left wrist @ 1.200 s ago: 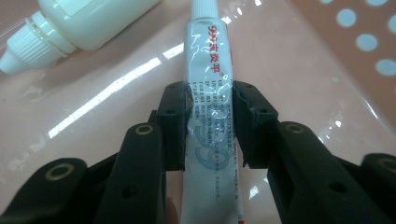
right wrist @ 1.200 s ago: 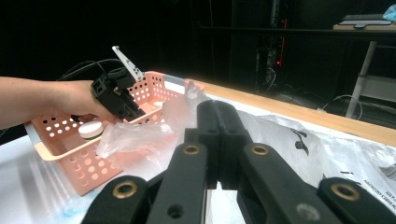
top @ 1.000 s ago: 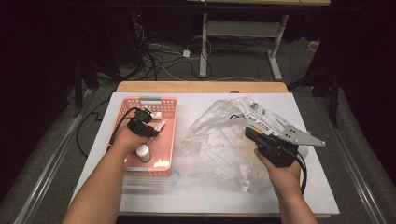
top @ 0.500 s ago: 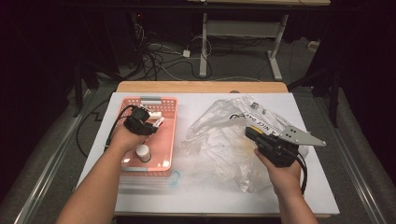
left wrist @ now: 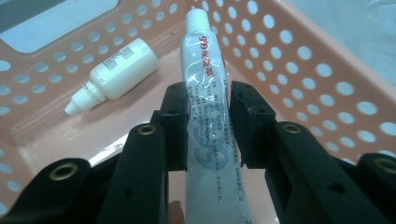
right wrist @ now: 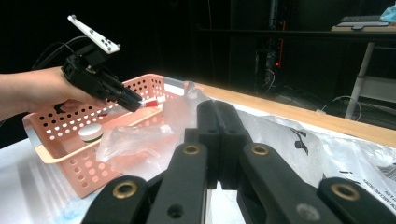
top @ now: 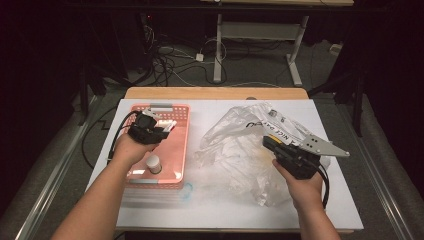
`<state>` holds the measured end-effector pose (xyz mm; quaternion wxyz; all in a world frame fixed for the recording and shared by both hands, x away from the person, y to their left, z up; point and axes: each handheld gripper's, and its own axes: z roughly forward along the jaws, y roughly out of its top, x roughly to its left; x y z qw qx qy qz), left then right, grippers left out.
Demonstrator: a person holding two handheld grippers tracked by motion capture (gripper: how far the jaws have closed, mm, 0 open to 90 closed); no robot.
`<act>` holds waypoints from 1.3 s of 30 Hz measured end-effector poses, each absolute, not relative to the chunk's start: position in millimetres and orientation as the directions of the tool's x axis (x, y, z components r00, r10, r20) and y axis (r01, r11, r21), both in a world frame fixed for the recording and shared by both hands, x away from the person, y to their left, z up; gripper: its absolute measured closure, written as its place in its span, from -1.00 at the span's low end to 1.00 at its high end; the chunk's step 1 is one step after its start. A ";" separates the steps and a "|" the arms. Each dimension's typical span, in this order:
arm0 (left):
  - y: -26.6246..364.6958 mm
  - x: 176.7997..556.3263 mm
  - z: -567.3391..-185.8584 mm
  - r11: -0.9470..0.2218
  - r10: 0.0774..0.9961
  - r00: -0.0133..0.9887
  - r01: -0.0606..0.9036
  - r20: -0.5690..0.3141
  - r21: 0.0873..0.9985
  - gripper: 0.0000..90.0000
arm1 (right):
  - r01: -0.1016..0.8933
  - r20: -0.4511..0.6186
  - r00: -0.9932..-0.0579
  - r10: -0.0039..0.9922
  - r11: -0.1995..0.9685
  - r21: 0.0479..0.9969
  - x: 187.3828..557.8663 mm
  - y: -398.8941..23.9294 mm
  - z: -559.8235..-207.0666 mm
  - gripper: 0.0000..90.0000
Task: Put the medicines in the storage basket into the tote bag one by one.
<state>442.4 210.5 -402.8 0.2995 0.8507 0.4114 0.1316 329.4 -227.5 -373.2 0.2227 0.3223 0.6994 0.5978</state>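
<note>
white table [top: 225, 210]: left tool [left wrist: 205, 112] clamps a "999" tube [left wrist: 208, 93]; right tool [right wrist: 219, 140] shut, perhaps pinching the bag [top: 240, 145].

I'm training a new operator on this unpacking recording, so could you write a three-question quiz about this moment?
1. True or false: the left gripper is shut on a white ointment tube.
2. Where does the small white dropper bottle lie? A) on the plastic bag B) in the pink basket C) on the floor
3. What clear, crinkled thing lies by the right gripper?

Key: 1 true; 2 B; 3 the plastic bag.
</note>
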 end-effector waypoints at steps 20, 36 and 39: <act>201.0 395.0 -389.4 -0.530 0.741 0.672 0.586 -0.001 0.613 0.49 | 0.187 0.072 -0.692 0.718 0.082 0.979 328.4 -226.9 -373.6 1.00; 187.1 342.1 -371.6 -0.554 0.690 0.724 0.518 0.012 0.652 0.49 | 0.189 0.071 -0.691 0.719 0.085 0.978 328.5 -224.9 -374.5 1.00; 179.3 333.1 -370.0 -0.565 0.677 0.735 0.500 0.023 0.656 0.49 | 0.189 0.073 -0.691 0.719 0.083 0.978 327.7 -224.9 -374.0 1.00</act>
